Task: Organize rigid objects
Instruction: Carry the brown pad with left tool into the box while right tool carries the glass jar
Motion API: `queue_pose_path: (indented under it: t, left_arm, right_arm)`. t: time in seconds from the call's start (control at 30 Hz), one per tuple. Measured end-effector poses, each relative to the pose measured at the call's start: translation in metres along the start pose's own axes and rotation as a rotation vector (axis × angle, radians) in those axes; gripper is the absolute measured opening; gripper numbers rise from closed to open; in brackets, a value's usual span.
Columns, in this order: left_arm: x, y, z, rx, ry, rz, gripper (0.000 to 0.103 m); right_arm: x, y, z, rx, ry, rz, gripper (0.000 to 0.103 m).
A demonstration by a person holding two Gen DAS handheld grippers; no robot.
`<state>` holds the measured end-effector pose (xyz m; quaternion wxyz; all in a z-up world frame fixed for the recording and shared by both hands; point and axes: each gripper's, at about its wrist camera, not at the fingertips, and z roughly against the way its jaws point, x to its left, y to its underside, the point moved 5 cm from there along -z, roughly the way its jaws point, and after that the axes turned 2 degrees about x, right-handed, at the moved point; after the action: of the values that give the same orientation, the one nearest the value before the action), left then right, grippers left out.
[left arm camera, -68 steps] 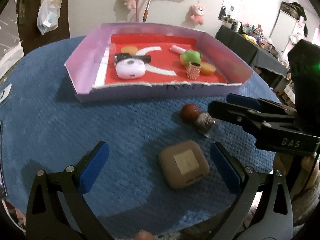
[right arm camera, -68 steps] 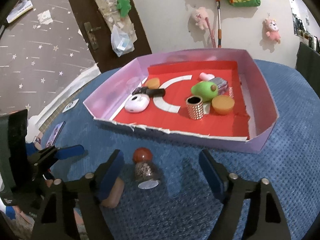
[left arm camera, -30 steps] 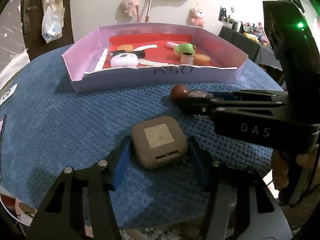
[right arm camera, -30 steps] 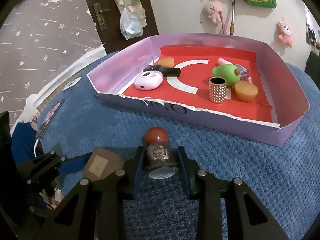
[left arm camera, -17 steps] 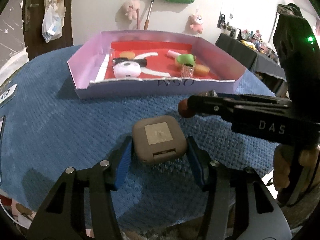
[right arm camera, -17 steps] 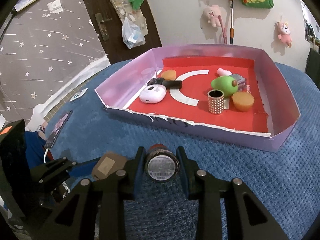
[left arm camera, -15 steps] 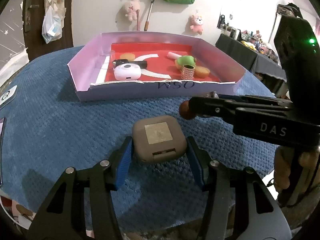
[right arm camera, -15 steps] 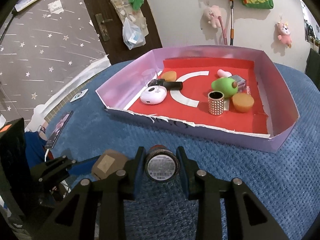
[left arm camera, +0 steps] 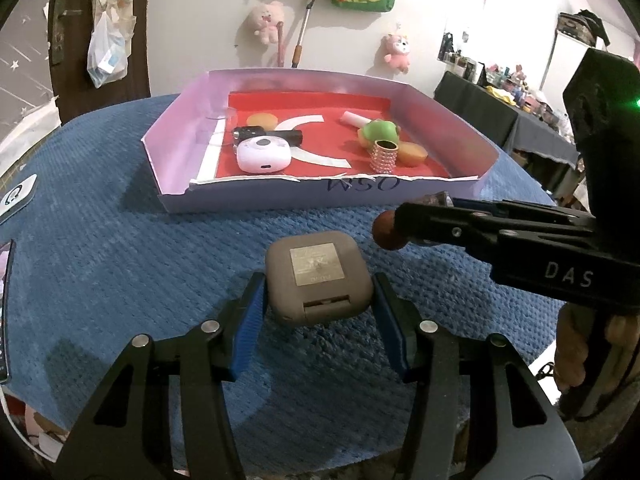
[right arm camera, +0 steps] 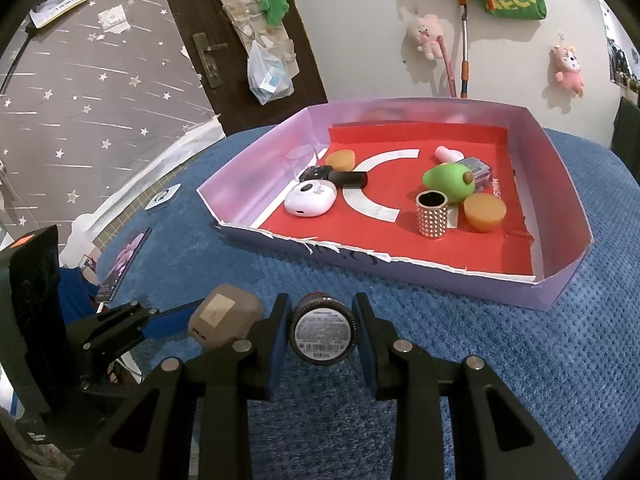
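My left gripper [left arm camera: 320, 312] is shut on a taupe square earbud case [left arm camera: 318, 276] and holds it above the blue cloth; the case also shows in the right wrist view [right arm camera: 224, 316]. My right gripper [right arm camera: 322, 332] is shut on a small glitter bottle with a red round cap [right arm camera: 323, 334], its labelled base facing the camera. In the left wrist view the red cap [left arm camera: 387, 232] sticks out past the right gripper's fingers [left arm camera: 460, 228]. Both are held in front of the pink tray with a red floor [left arm camera: 280, 196], also in the right wrist view [right arm camera: 460, 280].
The tray holds a white earbud case [right arm camera: 310, 198], a black tube [right arm camera: 340, 178], a studded gold cylinder [right arm camera: 431, 213], a green avocado toy [right arm camera: 450, 182], two orange pieces [right arm camera: 484, 212] and a pink item. A phone [right arm camera: 124, 262] and a card [left arm camera: 18, 196] lie at the table's left edge.
Both grippers closed on their objects and lifted them off the cloth. Over the last half second both have risen a little more and edged toward the tray.
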<state>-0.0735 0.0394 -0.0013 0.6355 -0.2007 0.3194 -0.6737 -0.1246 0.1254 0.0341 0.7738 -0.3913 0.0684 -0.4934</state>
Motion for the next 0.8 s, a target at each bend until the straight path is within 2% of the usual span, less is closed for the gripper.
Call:
queue_pose_path:
  t: [0.2, 0.53, 0.7, 0.8]
  left_arm:
    - [0.004, -0.008, 0.006, -0.025, -0.013, 0.001, 0.050]
    - [0.015, -0.045, 0.013, -0.089, -0.036, -0.023, 0.050]
    - [0.019, -0.065, 0.008, -0.102, -0.023, -0.033, 0.050]
    - [0.019, -0.074, -0.002, -0.082, -0.003, -0.043, 0.050]
  right_arm:
    - [0.001, -0.003, 0.006, -0.012, -0.015, -0.001, 0.034]
    - [0.008, -0.020, 0.020, -0.054, -0.032, 0.019, 0.034]
    - [0.009, -0.033, 0.023, -0.075, -0.030, 0.031, 0.034]
    - [0.008, -0.043, 0.024, -0.093, -0.022, 0.038, 0.034]
